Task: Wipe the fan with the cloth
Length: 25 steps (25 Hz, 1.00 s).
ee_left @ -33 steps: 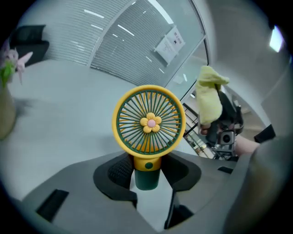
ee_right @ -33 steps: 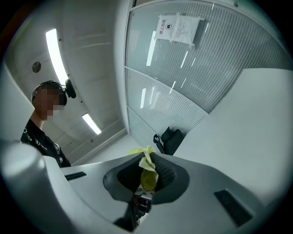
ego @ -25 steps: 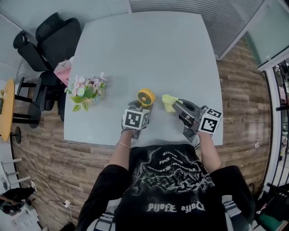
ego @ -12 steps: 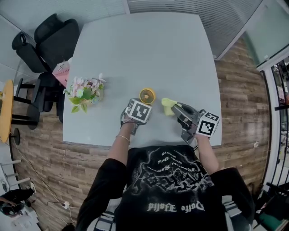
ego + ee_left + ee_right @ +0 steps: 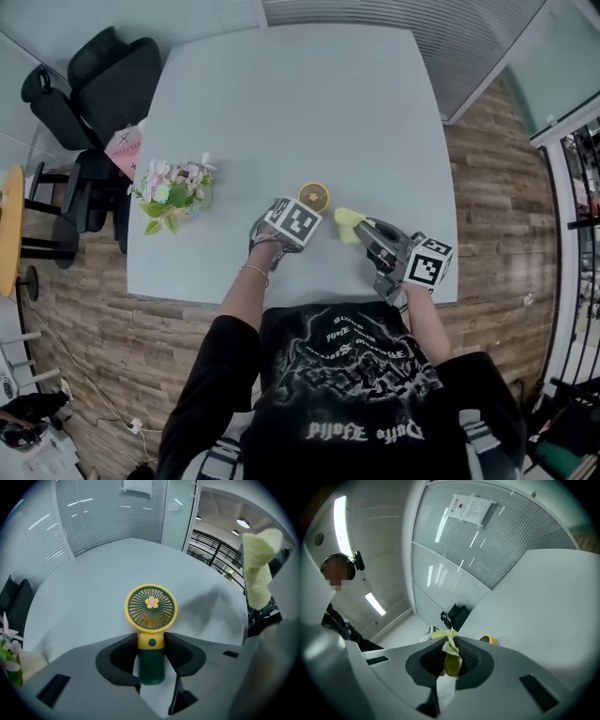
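A small hand fan, with a round yellow head that bears a flower and a dark green handle, stands between the jaws of my left gripper, which is shut on the handle. In the head view the fan shows just beyond the left gripper, over the table's near part. My right gripper is shut on a pale yellow cloth. The cloth hangs a short way right of the fan, apart from it. From the left gripper view the cloth shows at the right edge.
The light grey table stretches away beyond both grippers. A bunch of flowers stands at its left edge, a pink packet beside it. A black office chair stands off the table's far left corner. Wooden floor lies to the right.
My left gripper has rolled and dipped, its marker cube turning; the fan head has shifted slightly right, closer to the cloth. The right gripper has stayed almost still.
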Each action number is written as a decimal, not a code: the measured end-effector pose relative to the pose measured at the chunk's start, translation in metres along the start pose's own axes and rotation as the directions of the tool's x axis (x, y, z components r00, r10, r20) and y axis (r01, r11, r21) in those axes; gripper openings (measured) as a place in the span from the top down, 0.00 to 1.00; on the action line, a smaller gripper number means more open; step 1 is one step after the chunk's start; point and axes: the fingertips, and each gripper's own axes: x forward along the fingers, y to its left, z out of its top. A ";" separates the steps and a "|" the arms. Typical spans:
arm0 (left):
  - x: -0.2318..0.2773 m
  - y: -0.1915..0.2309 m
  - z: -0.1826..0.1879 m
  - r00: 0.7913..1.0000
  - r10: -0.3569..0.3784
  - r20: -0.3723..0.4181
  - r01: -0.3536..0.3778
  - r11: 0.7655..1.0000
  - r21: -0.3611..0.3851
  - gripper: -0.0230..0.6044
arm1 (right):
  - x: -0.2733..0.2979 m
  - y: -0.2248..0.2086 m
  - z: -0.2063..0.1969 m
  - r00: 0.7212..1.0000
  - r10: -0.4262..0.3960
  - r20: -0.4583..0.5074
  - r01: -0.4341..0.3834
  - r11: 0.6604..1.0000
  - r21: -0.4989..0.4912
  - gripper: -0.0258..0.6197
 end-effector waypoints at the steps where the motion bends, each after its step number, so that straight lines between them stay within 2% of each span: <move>1: -0.001 0.000 0.001 1.000 -0.002 0.008 0.002 1.000 -0.005 0.65 | -0.001 -0.001 -0.001 1.000 -0.003 -0.004 0.003 1.000 0.001 0.91; 4: -0.001 -0.002 0.000 1.000 -0.006 0.030 0.007 1.000 -0.028 0.65 | -0.004 -0.004 -0.005 1.000 -0.020 -0.011 0.020 1.000 -0.001 0.91; 8: -0.004 -0.002 0.000 0.998 -0.037 0.059 0.041 0.996 -0.075 0.57 | -0.004 -0.009 -0.004 0.999 -0.054 0.000 0.054 0.998 -0.020 0.91; 11: -0.019 0.008 -0.009 0.999 0.009 0.039 -0.004 0.994 -0.107 0.52 | -0.009 -0.015 0.004 0.990 -0.128 0.050 0.131 0.990 -0.054 0.91; 15: -0.035 -0.001 0.000 0.982 -0.037 0.188 0.066 0.986 -0.151 0.52 | -0.011 -0.018 0.003 0.986 -0.162 0.039 0.165 0.980 -0.113 0.91; 17: -0.051 0.000 0.009 0.955 -0.024 0.294 0.079 0.981 -0.177 0.52 | -0.012 -0.019 -0.001 0.981 -0.192 0.025 0.194 0.968 -0.157 0.91; 20: -0.071 0.008 0.011 0.900 0.028 0.435 0.096 0.961 -0.259 0.53 | -0.014 -0.024 -0.002 0.967 -0.253 0.037 0.255 0.941 -0.221 0.91; 25: -0.100 0.014 0.003 0.801 0.121 0.586 0.102 0.937 -0.333 0.55 | -0.021 -0.032 0.005 0.934 -0.346 0.093 0.358 0.892 -0.275 0.91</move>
